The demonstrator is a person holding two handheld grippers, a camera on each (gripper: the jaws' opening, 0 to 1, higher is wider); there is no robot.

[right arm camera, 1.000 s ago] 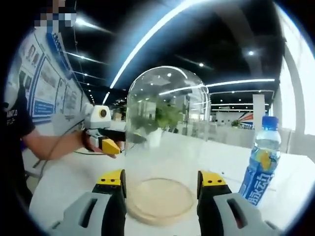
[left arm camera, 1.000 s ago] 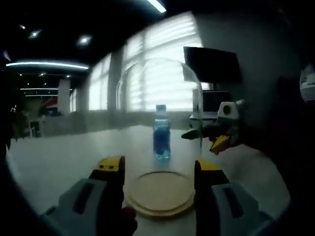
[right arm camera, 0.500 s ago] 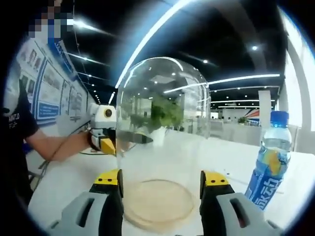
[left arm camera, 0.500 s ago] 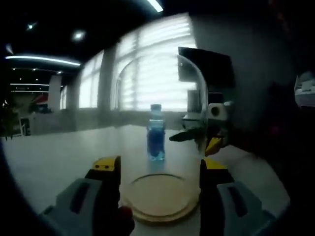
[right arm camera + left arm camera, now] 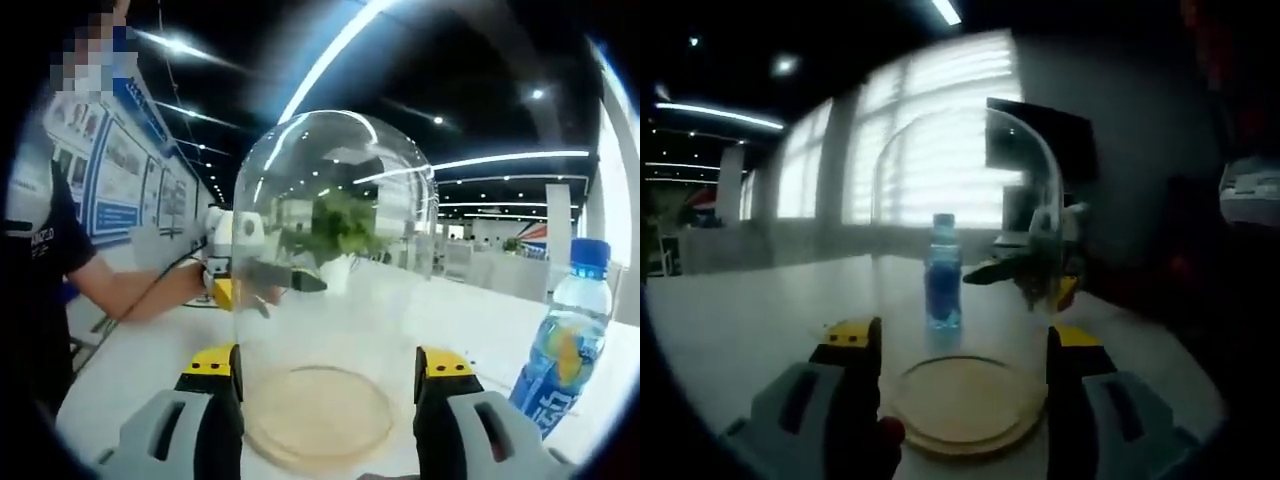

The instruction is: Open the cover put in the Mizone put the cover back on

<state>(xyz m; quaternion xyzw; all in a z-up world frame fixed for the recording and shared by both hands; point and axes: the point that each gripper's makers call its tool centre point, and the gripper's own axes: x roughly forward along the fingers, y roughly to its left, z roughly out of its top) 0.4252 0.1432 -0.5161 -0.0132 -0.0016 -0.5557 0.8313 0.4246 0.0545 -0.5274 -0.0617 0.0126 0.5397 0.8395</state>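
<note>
A clear glass dome cover [image 5: 965, 220] stands on a round wooden base [image 5: 965, 400] on the white table [image 5: 740, 310]. Seen through the glass, the blue Mizone bottle [image 5: 942, 275] stands upright beyond it. My left gripper [image 5: 962, 345] is open, its yellow-tipped jaws either side of the base. The right gripper [image 5: 1025, 275] reaches the dome's far right wall. In the right gripper view the dome [image 5: 335, 260] and base [image 5: 318, 415] sit between my open right gripper [image 5: 330, 365], the bottle [image 5: 568, 355] stands at right, and the left gripper [image 5: 265, 278] sits behind the glass.
A person's arm [image 5: 120, 295] holds the left gripper from the left edge. A dark monitor [image 5: 1040, 150] and bright blinds stand behind the table. A green plant [image 5: 340, 225] shows through the dome. Bare table surface [image 5: 140, 370] lies around the base.
Both cameras have closed in on the dome, which looks larger. Each view shows the other gripper drawn nearer to the glass wall. The bottle and base stay put.
</note>
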